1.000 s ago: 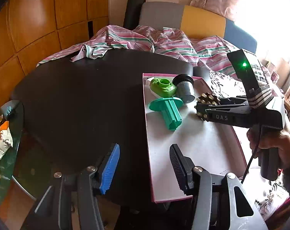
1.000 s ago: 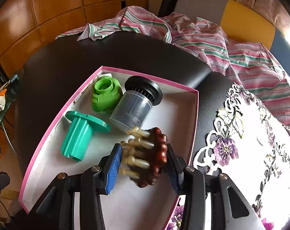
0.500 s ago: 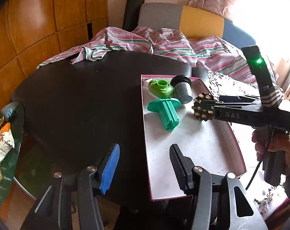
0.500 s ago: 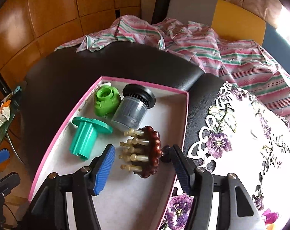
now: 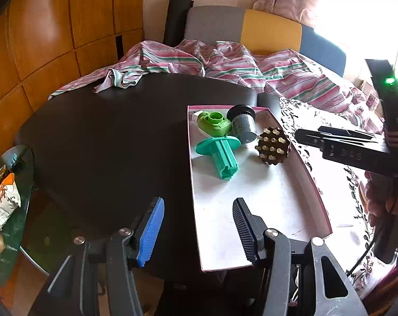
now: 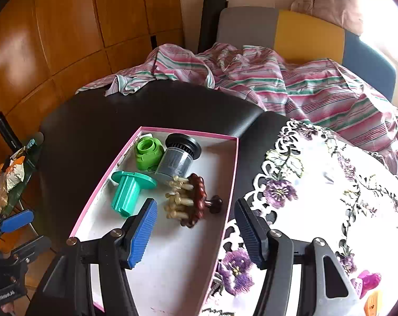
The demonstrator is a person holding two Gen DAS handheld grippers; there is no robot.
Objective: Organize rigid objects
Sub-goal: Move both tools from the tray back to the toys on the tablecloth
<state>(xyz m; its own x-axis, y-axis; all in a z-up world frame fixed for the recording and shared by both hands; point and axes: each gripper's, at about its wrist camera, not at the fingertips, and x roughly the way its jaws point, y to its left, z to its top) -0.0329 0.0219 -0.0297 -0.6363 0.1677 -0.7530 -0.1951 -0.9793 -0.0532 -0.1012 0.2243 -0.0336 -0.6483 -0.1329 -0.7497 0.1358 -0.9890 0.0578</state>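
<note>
Four hard items in box; massager light, knobbly — grip its stem. Both tongs released, empty.

One pink-rimmed box, four objects inside: lime green cap, grey cylinder, teal spool, brown studded massager

The worktop is dark, with a rounded edge and a black, slightly shiny surface. On it lies a shallow pink-rimmed box with a white floor, and just beside the box, on the right, a white lace cloth with purple flowers. A pink, green and white striped fabric lies crumpled over the far edge of the worktop, and the near left part of the dark surface is bare.
</note>
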